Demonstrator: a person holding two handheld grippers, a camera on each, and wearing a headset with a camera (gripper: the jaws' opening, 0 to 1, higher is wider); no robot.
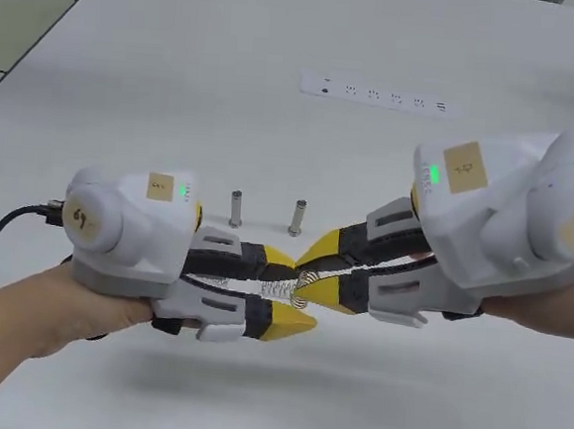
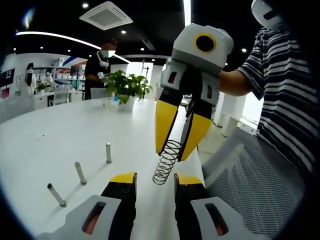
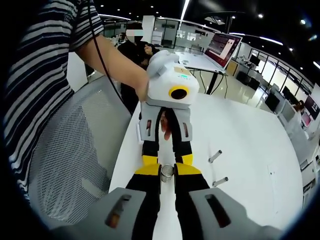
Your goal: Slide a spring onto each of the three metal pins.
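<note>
Spring [image 2: 166, 161]: thin shiny wire coil, held up off the table between my two grippers.
Right gripper [image 3: 167, 173]: yellow wedge tips clamped on one end of the coil.
Left gripper [image 2: 155, 179]: I see its yellow-tipped jaws apart, with the coil's free end hanging in the gap.
Pins [image 2: 80, 172]: three short grey metal cylinders, standing upright in a row on the table, apart from the spring.
Table [image 1: 178, 87]: flat, matte white.
Power strip [image 1: 381, 95]: long white bar at the far side.
</note>
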